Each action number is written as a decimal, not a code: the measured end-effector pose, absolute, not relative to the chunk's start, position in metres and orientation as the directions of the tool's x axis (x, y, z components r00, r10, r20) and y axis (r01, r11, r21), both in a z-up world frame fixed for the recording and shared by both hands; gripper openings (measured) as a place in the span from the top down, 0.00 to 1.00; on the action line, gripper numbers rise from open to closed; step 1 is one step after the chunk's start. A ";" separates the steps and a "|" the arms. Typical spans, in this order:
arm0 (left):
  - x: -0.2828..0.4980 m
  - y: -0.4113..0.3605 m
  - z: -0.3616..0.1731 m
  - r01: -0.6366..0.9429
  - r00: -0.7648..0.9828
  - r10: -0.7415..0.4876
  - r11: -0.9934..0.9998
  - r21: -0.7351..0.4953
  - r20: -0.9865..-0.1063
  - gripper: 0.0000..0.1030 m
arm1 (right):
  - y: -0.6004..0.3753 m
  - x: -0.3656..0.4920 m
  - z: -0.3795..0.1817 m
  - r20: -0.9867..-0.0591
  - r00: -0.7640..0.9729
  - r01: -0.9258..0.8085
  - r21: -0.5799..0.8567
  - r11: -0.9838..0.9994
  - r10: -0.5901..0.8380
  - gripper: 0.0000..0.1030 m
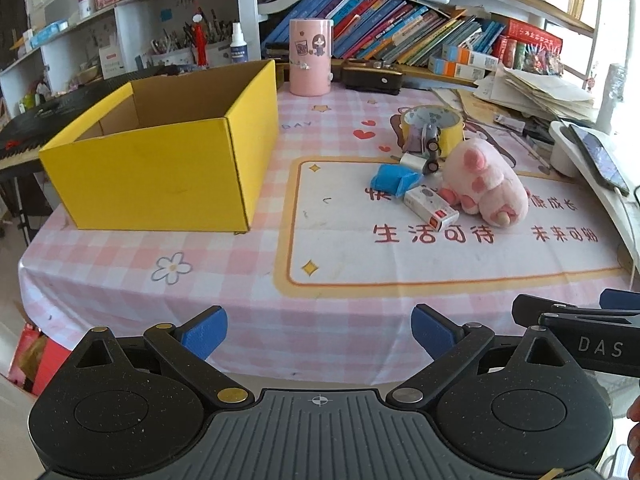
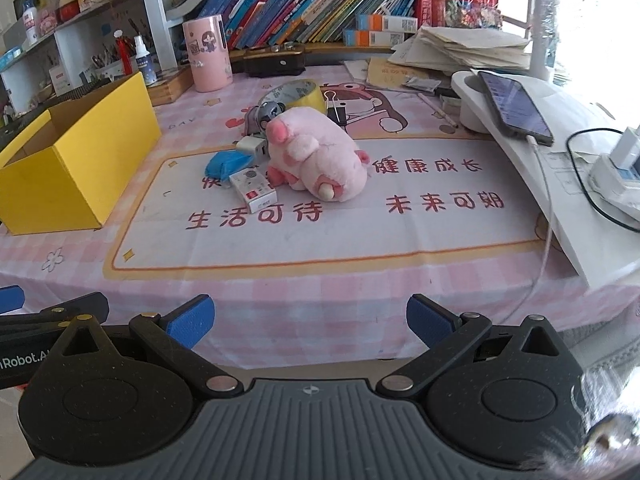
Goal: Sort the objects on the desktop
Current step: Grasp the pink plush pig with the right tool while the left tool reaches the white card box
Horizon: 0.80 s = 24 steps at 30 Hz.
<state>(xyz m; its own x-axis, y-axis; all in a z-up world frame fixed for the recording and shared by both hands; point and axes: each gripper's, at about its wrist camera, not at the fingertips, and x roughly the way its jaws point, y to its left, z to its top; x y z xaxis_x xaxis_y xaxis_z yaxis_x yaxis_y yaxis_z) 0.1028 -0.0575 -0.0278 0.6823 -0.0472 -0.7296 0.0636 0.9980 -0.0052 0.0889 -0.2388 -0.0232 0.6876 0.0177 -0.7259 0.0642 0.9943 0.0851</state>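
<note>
Both tools held low at the near edge of the table, well short of the clutter. Left gripper (image 1: 319, 330) released, blue pads wide apart, nothing between them. Right gripper (image 2: 311, 320) likewise released and bare.

Landmark: pink plush pig (image 1: 486, 182) (image 2: 316, 156), lying on its side on the pink checked tablecloth (image 1: 248, 280) (image 2: 280, 292).

- Touching the pig's near left side: small white carton (image 1: 431, 207) (image 2: 254, 192).
- Just left of the pig, behind the carton: crumpled blue cloth (image 1: 394, 178) (image 2: 228, 162).
- Close behind the pig, at its left: white charger plug (image 1: 412, 161) (image 2: 252, 146) and a small toy car (image 1: 431, 148) (image 2: 269, 112).
- Behind the pig: yellow tape roll (image 1: 434, 128) (image 2: 296, 94); black binder clip (image 2: 336, 110) just right of the roll.
- Well left of the pig: open yellow box (image 1: 160, 168) (image 2: 68, 164); only part of its inside visible.
- Far behind, to the pig's left: pink cylinder container (image 1: 311, 56) (image 2: 207, 54).
- Right of the pig: phone (image 1: 598, 156) (image 2: 516, 108) on a white stand.
</note>
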 end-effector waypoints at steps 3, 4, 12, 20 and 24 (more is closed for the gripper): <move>0.115 -0.062 -0.030 0.054 0.660 -0.073 0.997 -0.050 -0.747 0.04 | -0.246 0.104 -0.024 -0.727 0.686 0.048 0.083 0.995 0.028 0.00; 0.119 -0.064 -0.031 0.049 0.657 -0.079 0.997 -0.062 -0.750 0.04 | -0.248 0.109 -0.024 -0.724 0.689 0.040 0.079 0.996 0.030 0.01; 0.145 -0.090 -0.035 0.038 0.654 -0.053 0.999 -0.037 -0.755 0.04 | -0.264 0.159 -0.014 -0.678 0.730 -0.071 0.048 0.996 0.085 0.06; 0.174 -0.112 -0.040 0.029 0.645 -0.036 0.999 -0.022 -0.763 0.04 | -0.270 0.223 -0.024 -0.690 0.708 -0.200 0.005 0.980 0.148 0.06; 0.186 -0.123 -0.045 0.037 0.638 -0.035 0.999 -0.014 -0.769 0.04 | -0.270 0.252 -0.035 -0.711 0.683 -0.261 -0.023 0.965 0.168 0.06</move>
